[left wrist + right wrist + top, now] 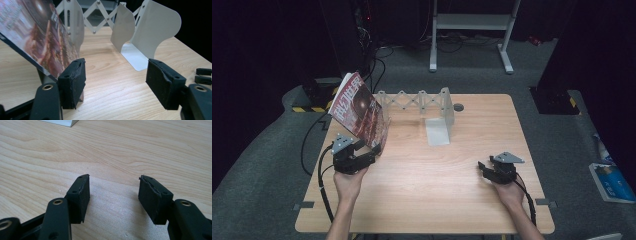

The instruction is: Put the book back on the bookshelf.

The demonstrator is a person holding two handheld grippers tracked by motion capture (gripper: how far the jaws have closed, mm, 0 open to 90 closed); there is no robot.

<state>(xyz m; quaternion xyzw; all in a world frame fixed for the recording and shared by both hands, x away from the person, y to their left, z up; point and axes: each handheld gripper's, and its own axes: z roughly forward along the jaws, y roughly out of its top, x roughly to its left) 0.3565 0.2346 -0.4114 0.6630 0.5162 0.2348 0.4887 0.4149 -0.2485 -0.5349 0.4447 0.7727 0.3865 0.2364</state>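
A magazine-like book (359,110) with a dark red cover stands tilted at the table's left, leaning back to the left by the left end of a white accordion book rack (422,102). My left gripper (369,150) is open just below the book's lower corner. In the left gripper view the book (37,35) sits above and outside the left pad (73,82), nothing lies between the wide-apart jaws, and the rack's curved end plates (150,32) rise ahead. My right gripper (483,167) rests open on the table at the right, over bare wood (113,192).
The wooden table (462,200) has a small dark round cap (458,107) behind the rack. A white desk frame (472,22) stands on the carpet beyond. A blue and white item (612,182) lies on the floor at the right. Cables trail from both grippers.
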